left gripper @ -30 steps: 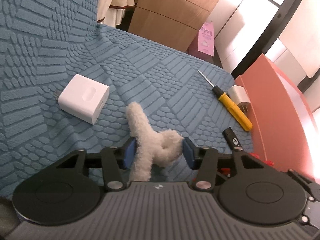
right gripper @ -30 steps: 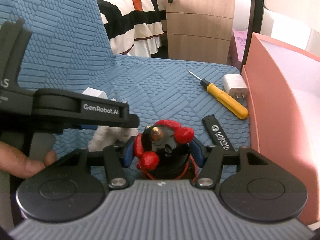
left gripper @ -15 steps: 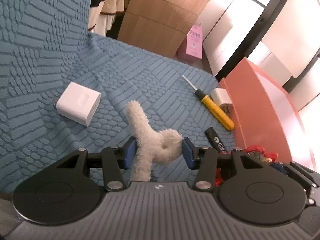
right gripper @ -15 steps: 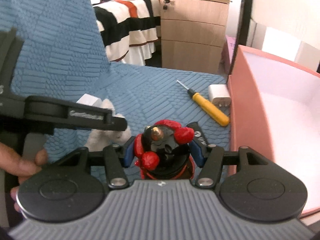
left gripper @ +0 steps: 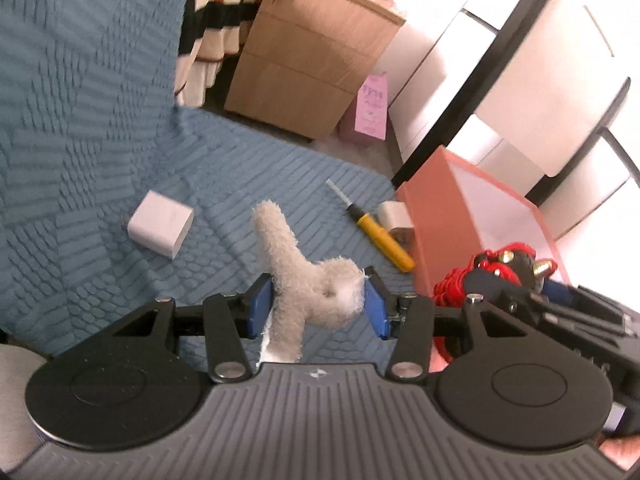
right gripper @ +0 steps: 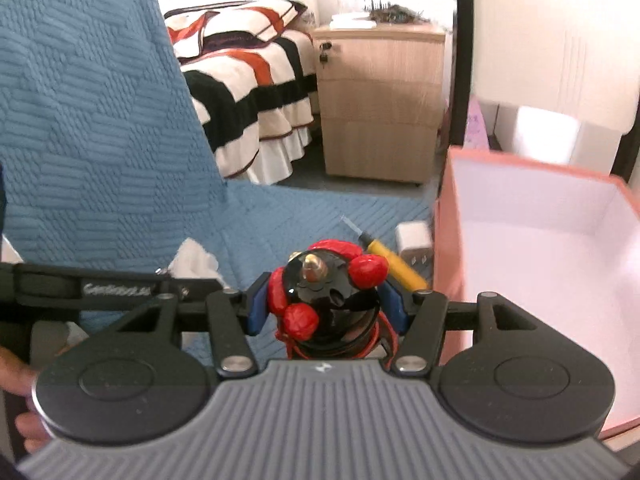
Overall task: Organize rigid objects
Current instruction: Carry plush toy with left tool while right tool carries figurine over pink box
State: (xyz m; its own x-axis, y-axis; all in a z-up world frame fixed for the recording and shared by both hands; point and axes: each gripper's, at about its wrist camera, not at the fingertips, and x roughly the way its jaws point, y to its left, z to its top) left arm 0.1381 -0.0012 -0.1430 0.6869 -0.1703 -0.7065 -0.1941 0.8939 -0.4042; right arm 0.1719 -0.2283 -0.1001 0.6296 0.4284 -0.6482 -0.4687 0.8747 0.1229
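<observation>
- Left gripper [left gripper: 318,306]: blue pads pressed against either side of a cream plush toy [left gripper: 308,280]; the toy hangs clear of the blue quilted cover [left gripper: 100,160], one fuzzy limb pointing up and another trailing below the jaws.
- Right gripper [right gripper: 326,304]: blue pads clamped on a black-and-red figurine [right gripper: 328,300] with a brass-coloured tip on top and red lumps round its body; seen from the left wrist view, the figurine sits at the near corner of the pink box [left gripper: 444,208].
- Pink box: open at the top, pale inside, standing on the cover at the right; nothing can be seen lying in the part of the interior that shows.
- White charger block [left gripper: 160,226]: lying on the cover to the left, well apart from the box.
- Yellow-handled screwdriver [left gripper: 380,236]: lying on the cover, its metal tip pointing away from the grippers; just beside it, a smaller white plug adapter [left gripper: 394,216] rests against the box wall.
- Background: a wooden drawer cabinet [right gripper: 380,100] and a bed with a striped cover [right gripper: 248,72] beyond the cover's far edge; a pink paper bag [left gripper: 372,108] beside the cabinet.
- Person: fingertips [right gripper: 16,376] visible at the lower left edge of the right wrist view, behind the left gripper's body.
</observation>
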